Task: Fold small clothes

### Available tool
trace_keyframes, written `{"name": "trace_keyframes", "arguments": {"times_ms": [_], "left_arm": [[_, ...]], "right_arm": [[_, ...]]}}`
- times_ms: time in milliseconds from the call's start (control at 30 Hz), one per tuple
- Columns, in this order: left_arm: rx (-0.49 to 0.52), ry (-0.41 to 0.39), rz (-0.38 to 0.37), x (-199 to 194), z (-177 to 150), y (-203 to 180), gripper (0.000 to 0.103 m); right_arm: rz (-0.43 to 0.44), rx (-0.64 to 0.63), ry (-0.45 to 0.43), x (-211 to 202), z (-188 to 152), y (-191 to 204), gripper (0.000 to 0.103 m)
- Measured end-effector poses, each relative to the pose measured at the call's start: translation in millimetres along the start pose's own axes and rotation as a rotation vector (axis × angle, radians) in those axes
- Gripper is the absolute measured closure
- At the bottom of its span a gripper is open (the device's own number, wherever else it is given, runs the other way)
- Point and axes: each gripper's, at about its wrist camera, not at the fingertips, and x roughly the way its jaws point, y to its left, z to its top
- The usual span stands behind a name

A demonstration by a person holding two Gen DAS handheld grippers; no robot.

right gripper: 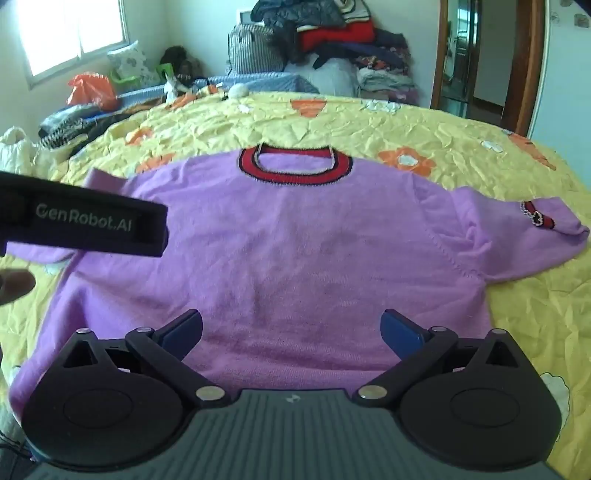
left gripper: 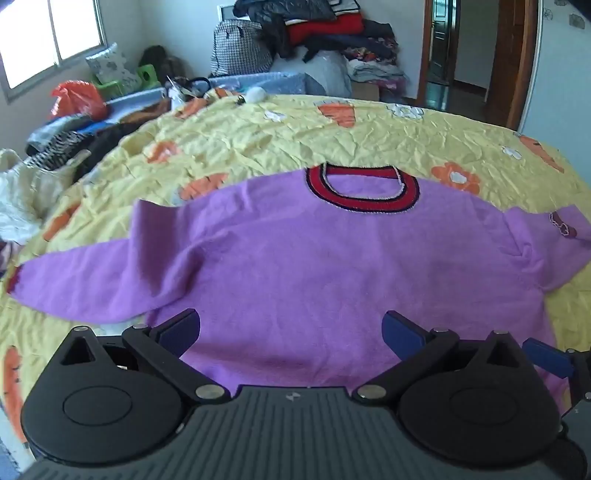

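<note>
Yellow quilted bedspread (left gripper: 258,140) with orange flower and carrot print, heavily creased. Window (left gripper: 51,37) top left, bright. Orange plastic bag (left gripper: 75,98) below it, beside a green plastic item (left gripper: 146,75) and a floral cushion (left gripper: 109,66). Houndstooth bag (left gripper: 240,50) against the far wall, next to a tall pile of mixed clothing (left gripper: 332,29) with a red layer in it. Small white ball-like object (left gripper: 256,95) at the bedspread's far edge. Dark and striped fabrics (left gripper: 62,144) heaped along the left side, cream padded cloth (left gripper: 18,192) nearer. Wooden door frame (left gripper: 517,62) right, open onto a hallway.
</note>
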Motion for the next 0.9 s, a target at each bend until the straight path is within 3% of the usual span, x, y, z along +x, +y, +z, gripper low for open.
{"name": "trace_keyframes", "arguments": {"times_ms": [133, 433, 533, 633, 733, 900], "left_arm": [[0.001, -0.013, 0.021, -11.7, -1.4, -3.4, 0.0], [0.015, 0.007, -0.002, -15.8, -6.4, -8.7, 0.0], [0.009, 0.018, -0.01, -17.8, -11.3, -9.8, 0.0], [0.012, 0.05, -0.025, -16.9, -13.6, -10.2, 0.0], [0.035, 0.03, -0.001, -21.8, -20.4, -12.4, 0.0], [0.011, 0.039, -0.022, -21.2, -25.1, -8.3, 0.0]], "right_arm": [[0.001, -0.012, 0.056, 4.1, 4.4, -2.2, 0.0], [0.045, 0.001, 0.007, -14.9, -3.4, -4.9, 0.0], [0.038, 0.0, -0.001, -16.8, -3.6, -6.1, 0.0], [0.031, 0.045, 0.084, -12.2, -4.0, -11.9, 0.0], [0.008, 0.053, 0.088, -13.9, -4.5, -14.2, 0.0], [-0.057, 0.027, 0.082, -10.8, -6.6, -12.5, 0.0]]}}
